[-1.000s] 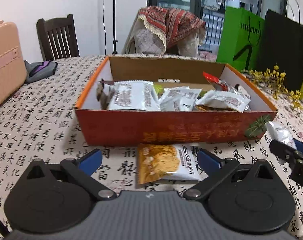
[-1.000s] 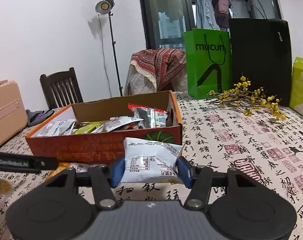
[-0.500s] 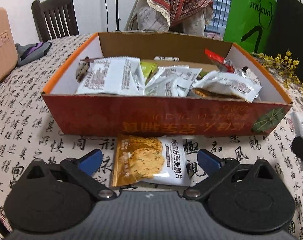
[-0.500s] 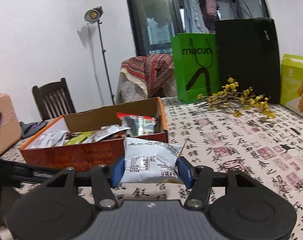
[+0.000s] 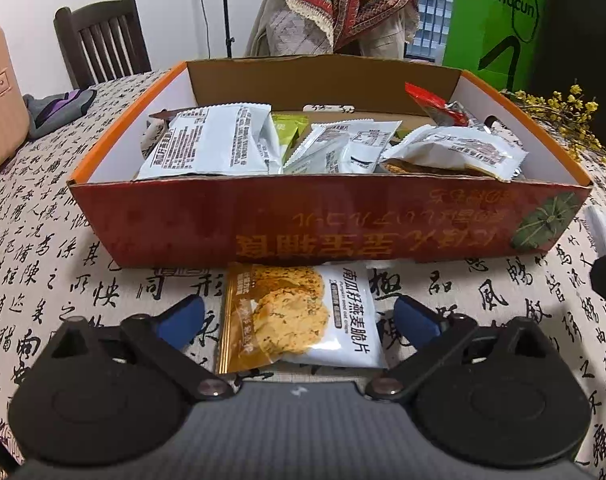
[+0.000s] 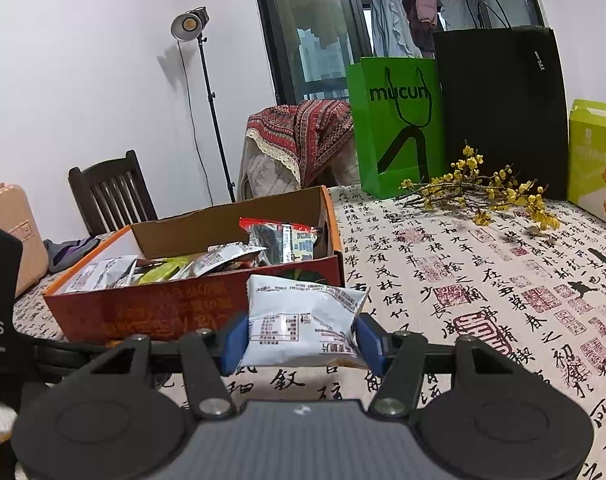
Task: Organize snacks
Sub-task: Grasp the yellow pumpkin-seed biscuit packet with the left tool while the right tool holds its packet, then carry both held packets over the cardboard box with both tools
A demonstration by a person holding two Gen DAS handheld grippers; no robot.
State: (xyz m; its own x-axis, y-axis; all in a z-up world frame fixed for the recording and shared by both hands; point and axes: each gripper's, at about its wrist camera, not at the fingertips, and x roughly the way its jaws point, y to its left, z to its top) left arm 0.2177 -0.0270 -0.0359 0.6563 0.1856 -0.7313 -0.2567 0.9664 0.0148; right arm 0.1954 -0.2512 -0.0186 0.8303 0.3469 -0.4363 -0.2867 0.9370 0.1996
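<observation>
The left gripper (image 5: 299, 318) has dropped closer to the calligraphy-print tablecloth (image 5: 43, 248) than a second ago; its blue jaws have just been closing around the flat orange-and-white oat crisp packet (image 5: 299, 316) lying before the red-orange cardboard snack box (image 5: 303, 220) — pads not yet touching it. To the right, the right gripper (image 6: 299, 338) stays put, clamping a puffy white snack packet (image 6: 299, 326) beside the box's corner — unchanged.

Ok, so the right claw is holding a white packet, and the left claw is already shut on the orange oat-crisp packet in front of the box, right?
Not quite. The left claw is not shut: in the left wrist view its jaws have just been closing, but both pads are clear of the oat-crisp packet, which lies on the table between them, in front of the box. The right claw does hold a white packet.
</observation>
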